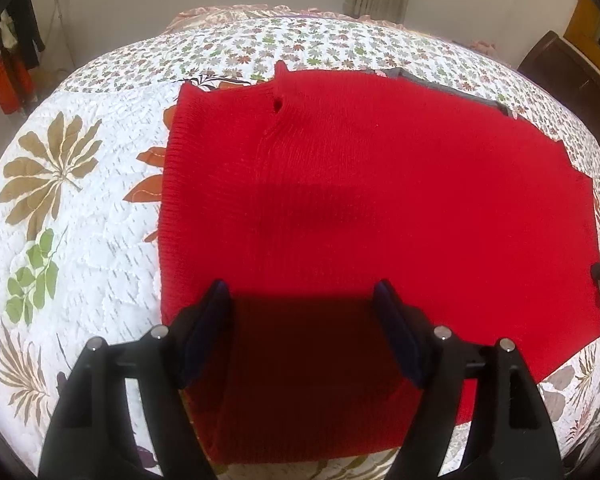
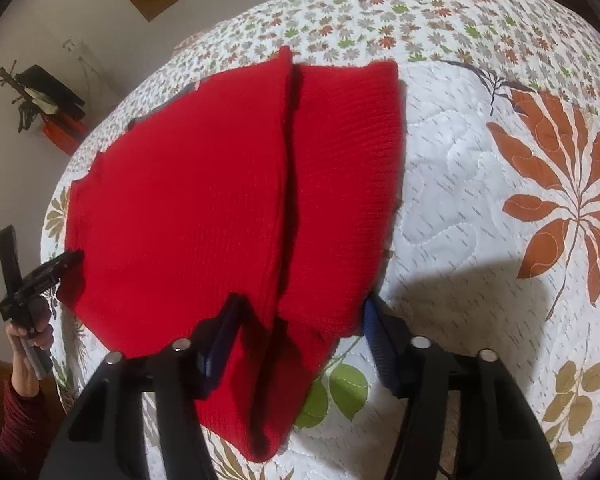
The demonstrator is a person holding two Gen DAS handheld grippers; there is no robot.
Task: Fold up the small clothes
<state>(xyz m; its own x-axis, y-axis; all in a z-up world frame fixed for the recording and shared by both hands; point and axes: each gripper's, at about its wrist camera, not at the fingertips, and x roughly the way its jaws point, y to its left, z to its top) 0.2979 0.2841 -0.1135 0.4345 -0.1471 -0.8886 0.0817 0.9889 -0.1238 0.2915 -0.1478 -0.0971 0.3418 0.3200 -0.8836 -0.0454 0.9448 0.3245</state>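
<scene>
**Operator:** Where was the garment, and how did the claws stand?

**Inspector:** The red sweater (image 1: 372, 208) lay flat on the floral quilt (image 1: 80, 240), part-folded. The left gripper (image 1: 302, 300) hung over its near edge with its fingers spread wide and nothing between them. The right gripper (image 2: 300, 312) was likewise apart, straddling the sweater's near corner without pinching it.

**Operator:** What faults were judged likely?

**Inspector:** Three. First, a shallow pinch would probably catch only the top layer; the knit is thick, and the layers would then separate on lifting. Second, a closing finger could snag the quilt beneath and drag it along. Third, uneven lifting by the two sides would likely skew the fold line.

**Operator:** What did each view add?

**Inspector:** The right wrist view showed a folded flap (image 2: 344, 184) lying over the body, with a dark seam between them, plus the person's hand (image 2: 30, 332) holding the other tool. The left wrist view showed a small hole (image 1: 278, 105) near the far edge and something dark (image 1: 444, 86) under the far side; what it was could not be told.
</scene>
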